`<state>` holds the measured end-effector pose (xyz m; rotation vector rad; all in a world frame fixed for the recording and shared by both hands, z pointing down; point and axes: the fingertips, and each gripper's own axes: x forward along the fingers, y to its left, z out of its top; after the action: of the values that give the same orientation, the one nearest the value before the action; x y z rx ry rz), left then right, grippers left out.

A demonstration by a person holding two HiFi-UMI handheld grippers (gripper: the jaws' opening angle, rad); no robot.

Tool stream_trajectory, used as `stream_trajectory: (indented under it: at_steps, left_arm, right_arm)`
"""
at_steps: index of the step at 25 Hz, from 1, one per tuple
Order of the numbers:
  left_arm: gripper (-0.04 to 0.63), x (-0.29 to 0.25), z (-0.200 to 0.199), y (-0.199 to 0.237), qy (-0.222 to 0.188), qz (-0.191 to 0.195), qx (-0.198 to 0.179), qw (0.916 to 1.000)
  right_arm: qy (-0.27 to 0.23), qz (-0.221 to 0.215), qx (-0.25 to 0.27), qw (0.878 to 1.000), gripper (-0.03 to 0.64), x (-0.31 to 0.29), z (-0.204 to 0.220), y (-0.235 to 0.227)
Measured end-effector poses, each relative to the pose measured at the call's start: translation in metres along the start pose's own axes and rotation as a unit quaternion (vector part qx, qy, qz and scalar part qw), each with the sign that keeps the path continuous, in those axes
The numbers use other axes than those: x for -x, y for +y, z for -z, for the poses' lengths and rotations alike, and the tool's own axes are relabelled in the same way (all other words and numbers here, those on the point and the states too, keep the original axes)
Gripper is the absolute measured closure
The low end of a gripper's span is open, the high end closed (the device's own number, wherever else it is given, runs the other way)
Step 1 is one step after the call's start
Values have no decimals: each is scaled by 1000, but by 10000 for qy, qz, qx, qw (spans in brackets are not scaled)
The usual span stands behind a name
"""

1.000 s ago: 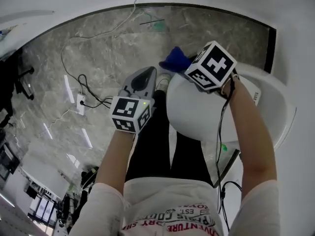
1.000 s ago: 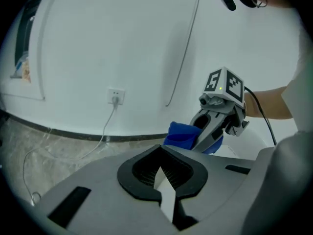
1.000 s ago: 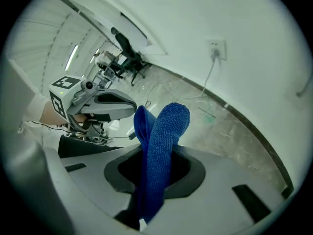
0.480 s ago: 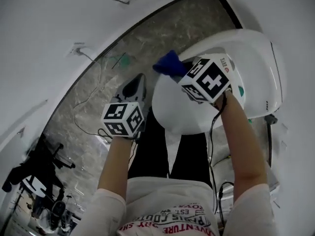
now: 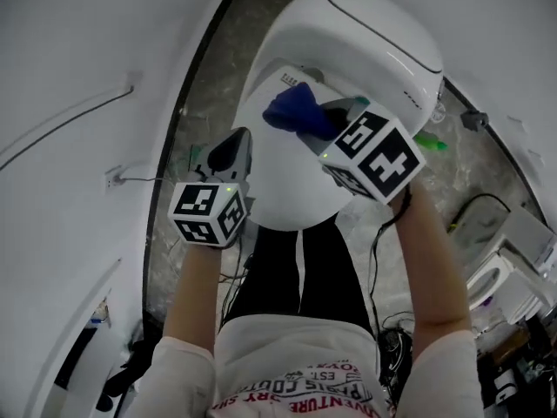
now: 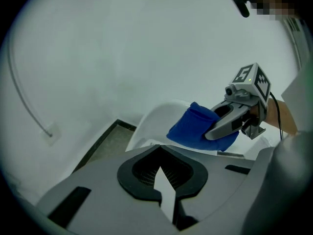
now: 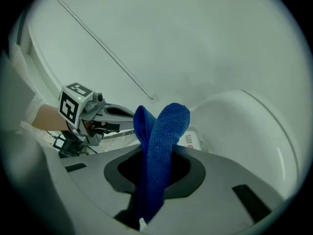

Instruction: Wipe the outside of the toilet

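The white toilet [image 5: 287, 185] fills the upper middle of the head view, lid down, with its rounded back part [image 5: 365, 33] behind. My right gripper [image 5: 320, 120] is shut on a blue cloth [image 5: 294, 111], held over the rear of the lid. The same cloth [image 7: 161, 146] sticks up between the jaws in the right gripper view, with the toilet [image 7: 244, 126] beyond. My left gripper [image 5: 233, 151] hangs at the lid's left edge, jaws together and holding nothing. In the left gripper view the left gripper [image 6: 161, 173] faces the cloth [image 6: 195, 129] and the toilet [image 6: 156, 124].
White walls close in on the left and behind. A wall socket [image 5: 113, 177] with a cable sits low on the left wall. A green item [image 5: 431, 142] lies on the marble floor at right, with cables and white objects [image 5: 500, 277] further right. The person's legs stand before the bowl.
The head view has swung towards the toilet, which now sits higher and more central. The right gripper with the cloth has moved over the lid's rear. The left gripper stays beside the lid.
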<state>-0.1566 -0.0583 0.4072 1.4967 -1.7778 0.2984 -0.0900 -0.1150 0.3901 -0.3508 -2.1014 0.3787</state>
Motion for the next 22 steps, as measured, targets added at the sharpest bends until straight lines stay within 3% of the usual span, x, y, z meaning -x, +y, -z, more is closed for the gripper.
stream_trajectory:
  at_steps: [4,8,13,17,22]
  left_arm:
    - [589,-37,-39,-68,86,356,-837,9958]
    - [589,-69,-62,-137,10,562,-1110,9922]
    - [589,-104,-66,-197,67,820,-1429,9863]
    - [589,-123,-45,-218,332,1036,-1635,9805]
    - [589,-147,-13,-224,540,1169,-1712,9768]
  right_arm:
    - [-683,659,-344,9949,541,76,27,-40]
    - [-949,1531,-302,9832,541,153,64,-83]
    - [-1075,2678,-472,9563,541,217,119,-152]
    - [-1200,2997,-959,9416,541,217,160,-194]
    - [-1222,2951,-969,9426,541,182,186,-219]
